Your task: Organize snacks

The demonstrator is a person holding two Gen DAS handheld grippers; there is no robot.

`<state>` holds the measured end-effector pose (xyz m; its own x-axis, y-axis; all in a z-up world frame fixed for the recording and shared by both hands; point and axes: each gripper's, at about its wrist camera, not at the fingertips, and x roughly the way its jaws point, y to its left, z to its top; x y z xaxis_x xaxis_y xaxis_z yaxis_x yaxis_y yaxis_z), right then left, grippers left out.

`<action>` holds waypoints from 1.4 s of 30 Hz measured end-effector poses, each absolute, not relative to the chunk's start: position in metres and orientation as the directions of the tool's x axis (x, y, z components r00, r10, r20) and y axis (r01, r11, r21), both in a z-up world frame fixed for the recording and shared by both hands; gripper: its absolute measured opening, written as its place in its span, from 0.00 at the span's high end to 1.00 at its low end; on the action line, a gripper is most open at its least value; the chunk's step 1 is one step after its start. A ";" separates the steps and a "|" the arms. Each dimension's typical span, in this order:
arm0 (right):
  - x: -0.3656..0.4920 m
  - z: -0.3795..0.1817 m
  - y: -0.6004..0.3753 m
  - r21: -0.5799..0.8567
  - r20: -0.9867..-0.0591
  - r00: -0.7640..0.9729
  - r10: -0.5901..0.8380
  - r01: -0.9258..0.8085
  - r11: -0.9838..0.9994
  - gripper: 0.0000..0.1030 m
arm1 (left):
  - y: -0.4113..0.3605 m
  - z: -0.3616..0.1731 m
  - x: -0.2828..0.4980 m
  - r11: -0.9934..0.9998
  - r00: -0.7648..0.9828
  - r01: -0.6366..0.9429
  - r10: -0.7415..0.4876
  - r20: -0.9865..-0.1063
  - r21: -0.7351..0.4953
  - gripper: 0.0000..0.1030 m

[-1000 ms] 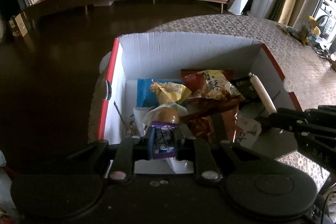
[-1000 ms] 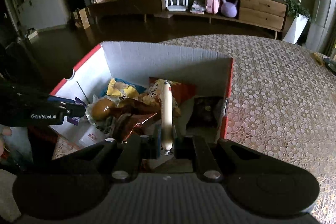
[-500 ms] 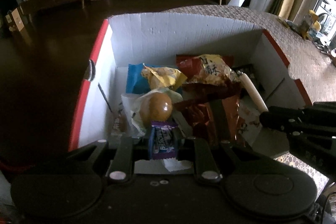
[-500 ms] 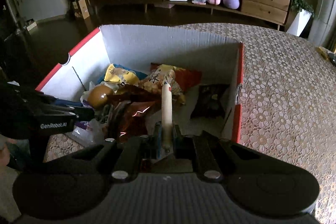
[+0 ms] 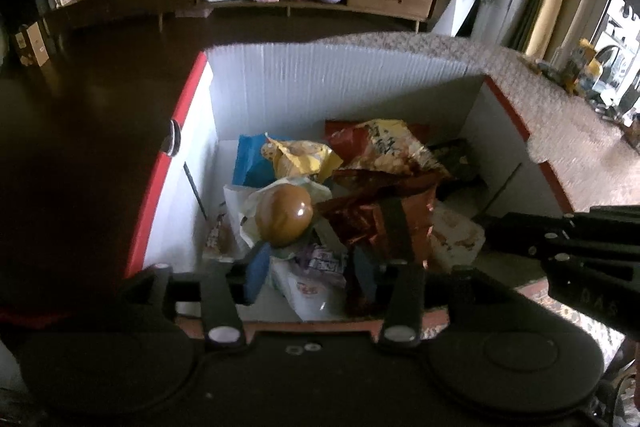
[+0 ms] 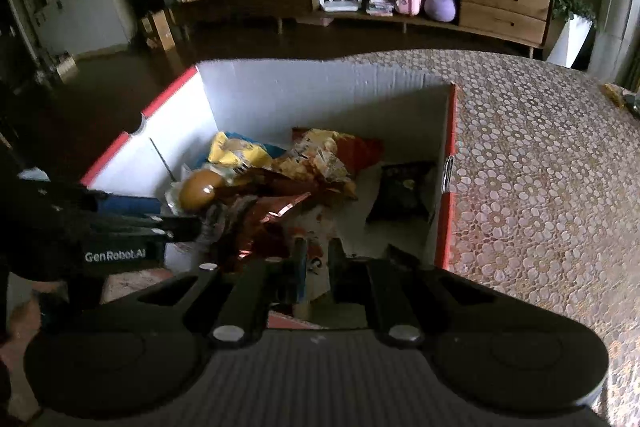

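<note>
Deposit step of the snack sorting. The left gripper (image 5: 310, 267) points down into the near left part of the white cardboard box (image 5: 340, 87), which stands on the patterned surface (image 6: 540, 167). Its fingers (image 5: 256, 267) have just been opening and now stand moderately wide. The purple-wrapped packet (image 5: 320, 261) lies between them on the heap and seems no longer pressed, so it is judged released inside the box. Just beyond it lie a round brown snack (image 5: 284, 215) in clear wrap and a crumpled red foil bag (image 5: 380, 219). The right gripper (image 6: 319, 267) hangs over the box's near edge. Its fingers (image 6: 300, 263) are narrow, almost together, with nothing seen between them. The next move probably calls for lifting the left gripper straight up, clear of the packet and the near wall, without dragging the heap. Each gripper can then fetch any snack left outside the box; none is visible from here
</note>
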<state>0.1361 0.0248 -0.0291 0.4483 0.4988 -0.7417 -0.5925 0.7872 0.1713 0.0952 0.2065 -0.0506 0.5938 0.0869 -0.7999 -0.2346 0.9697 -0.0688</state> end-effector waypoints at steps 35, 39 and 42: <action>0.061 0.039 -0.053 0.263 -0.445 0.598 0.666 -0.624 0.736 0.04 | 0.152 0.036 0.017 0.976 0.810 -0.216 0.182 -0.558 0.005 0.00; 0.062 0.039 -0.061 0.283 -0.442 0.614 0.654 -0.596 0.751 0.00 | 0.151 0.035 0.014 0.977 0.812 -0.214 0.178 -0.555 0.000 0.00; 0.062 0.036 -0.064 0.285 -0.448 0.619 0.646 -0.586 0.759 0.00 | 0.152 0.034 0.011 0.975 0.810 -0.223 0.179 -0.558 -0.010 0.00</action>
